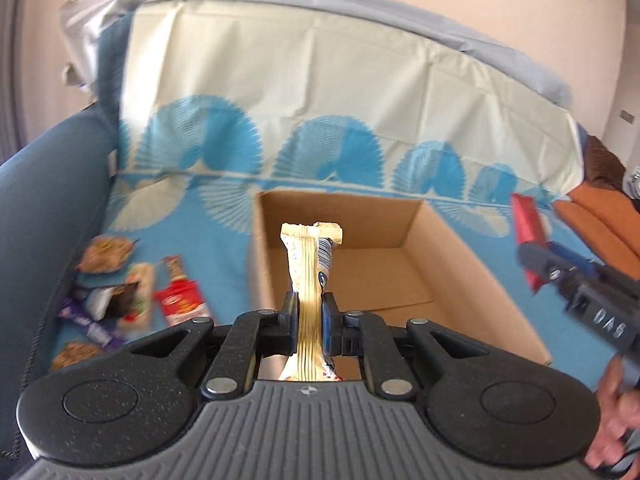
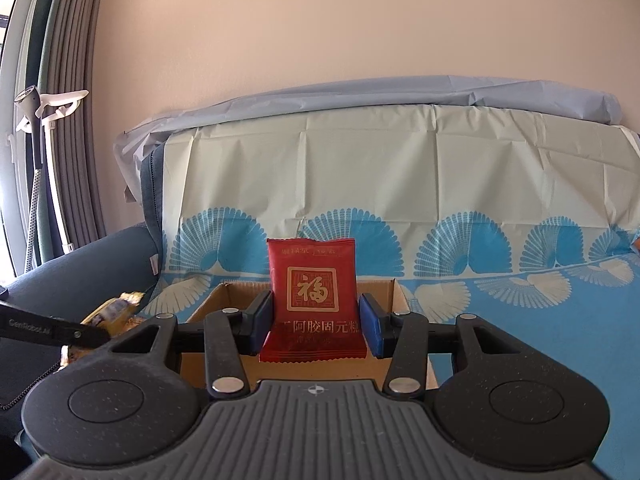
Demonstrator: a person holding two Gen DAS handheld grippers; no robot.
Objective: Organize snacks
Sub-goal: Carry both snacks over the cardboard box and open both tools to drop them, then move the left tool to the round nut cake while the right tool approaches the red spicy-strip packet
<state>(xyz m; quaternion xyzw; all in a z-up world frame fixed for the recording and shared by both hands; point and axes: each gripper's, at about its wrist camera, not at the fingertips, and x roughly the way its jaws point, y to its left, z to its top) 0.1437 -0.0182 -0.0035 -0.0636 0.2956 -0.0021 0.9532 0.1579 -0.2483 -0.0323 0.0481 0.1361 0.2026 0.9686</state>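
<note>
You are holding a snack in each pair of tongs above the sofa. The left tongs [image 1: 308, 312] are pinching a cream-and-gold wrapped bar [image 1: 310, 276], its long axis running straight ahead along the fingers, far end pointing out over the open cardboard box [image 1: 460, 280], which lies directly ahead and below. The right tongs [image 2: 316, 326] are clamping a red packet [image 2: 314, 300] by its side edges, upright, face toward the camera, nearing the box's right side. Loose snacks [image 1: 132, 292] are waiting on the blue cover to the left.
</note>
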